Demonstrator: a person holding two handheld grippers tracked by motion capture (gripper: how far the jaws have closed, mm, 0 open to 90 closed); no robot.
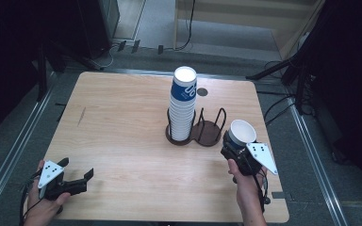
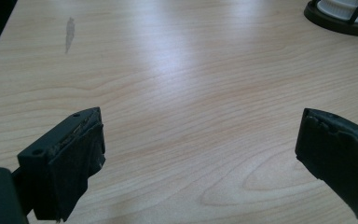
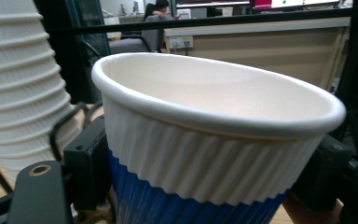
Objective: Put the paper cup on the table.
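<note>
Your right gripper [image 1: 239,149] is clamped on a single paper cup [image 1: 242,132], white and ribbed above, blue below. The cup sits mouth-up between the jaws, tilted a little, and its inside looks empty. You are holding it near the right edge of the table [image 1: 122,136], just beside the dark cup holder [image 1: 207,133].

That holder has two round bases with wire hoops. The left base carries a tall stack of cups [image 1: 183,103], nested upside down, the top one blue with white lettering. The right base has nothing in it.

Your left gripper [image 1: 78,176] is low over the near left corner of the table, well apart from the holder, its jaws spread wide with nothing between them.
</note>
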